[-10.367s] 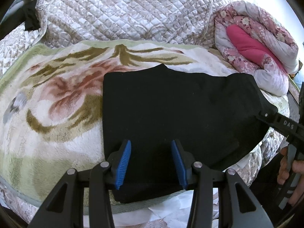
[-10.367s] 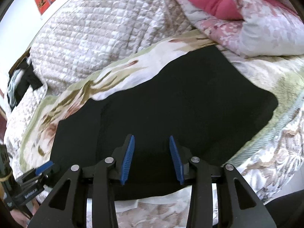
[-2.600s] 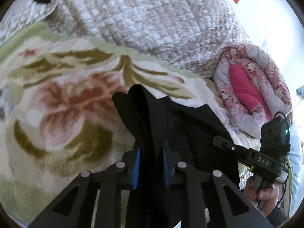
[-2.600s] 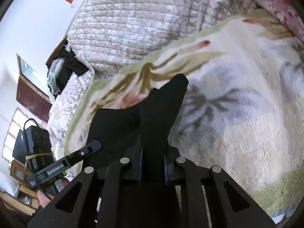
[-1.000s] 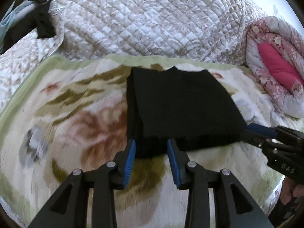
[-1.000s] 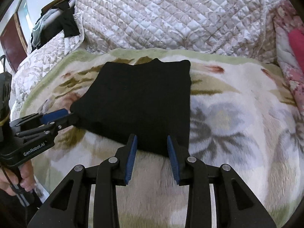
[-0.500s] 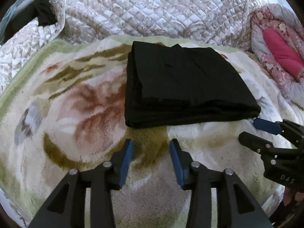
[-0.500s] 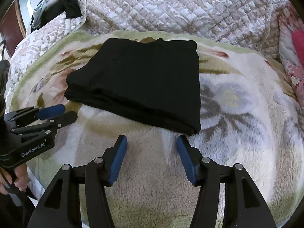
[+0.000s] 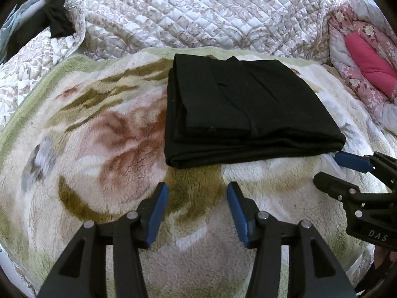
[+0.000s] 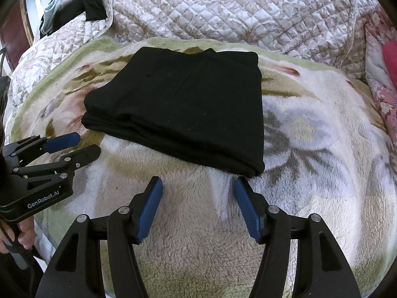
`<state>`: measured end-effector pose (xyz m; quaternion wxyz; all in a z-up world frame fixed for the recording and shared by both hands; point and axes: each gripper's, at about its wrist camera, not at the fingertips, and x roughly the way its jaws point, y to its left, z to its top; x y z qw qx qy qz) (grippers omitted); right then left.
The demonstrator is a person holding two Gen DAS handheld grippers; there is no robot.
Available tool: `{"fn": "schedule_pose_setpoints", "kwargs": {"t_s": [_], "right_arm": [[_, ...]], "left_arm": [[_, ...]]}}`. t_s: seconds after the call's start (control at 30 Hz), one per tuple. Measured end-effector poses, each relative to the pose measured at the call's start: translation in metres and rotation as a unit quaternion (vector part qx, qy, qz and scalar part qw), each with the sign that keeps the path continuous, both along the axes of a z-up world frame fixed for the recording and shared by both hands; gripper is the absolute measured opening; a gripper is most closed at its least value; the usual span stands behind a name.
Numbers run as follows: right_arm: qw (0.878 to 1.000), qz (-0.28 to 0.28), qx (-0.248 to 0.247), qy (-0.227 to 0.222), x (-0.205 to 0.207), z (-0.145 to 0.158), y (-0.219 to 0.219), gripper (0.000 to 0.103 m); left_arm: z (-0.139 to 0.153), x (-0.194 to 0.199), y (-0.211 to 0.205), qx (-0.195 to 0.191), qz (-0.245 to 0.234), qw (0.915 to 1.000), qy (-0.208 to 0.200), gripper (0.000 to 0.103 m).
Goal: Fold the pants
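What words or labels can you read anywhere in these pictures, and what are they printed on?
"DAS": white letters on the black body of the right gripper, seen from the left wrist camera.
"GenRobot.AI": white letters on the black body of the left gripper, seen from the right wrist camera.
Nothing else is readable: the black pants and the blanket show no lettering.

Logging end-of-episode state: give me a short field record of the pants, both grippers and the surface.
pants: black pants, folded into a flat stack
surface: floral fleece blanket, quilted bedspread behind
left gripper: opening, nothing between fingers, short of the stack's near edge
right gripper: opening, nothing held, just short of the stack's near corner
contact: neither touches the pants
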<state>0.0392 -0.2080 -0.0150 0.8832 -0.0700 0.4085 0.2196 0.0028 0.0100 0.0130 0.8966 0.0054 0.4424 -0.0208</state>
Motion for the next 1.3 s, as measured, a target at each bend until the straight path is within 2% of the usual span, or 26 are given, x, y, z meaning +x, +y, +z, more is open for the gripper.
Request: {"fn": "schedule_pose_setpoints", "kwargs": {"t_s": [1.3], "right_arm": [[1.000, 0.000, -0.001, -0.002, 0.0005, -0.0007, 0.0007, 0.063]], "left_arm": [[-0.0009, -0.0004, 0.0001, 0.003, 0.000, 1.0000, 0.002, 0.057]]}}
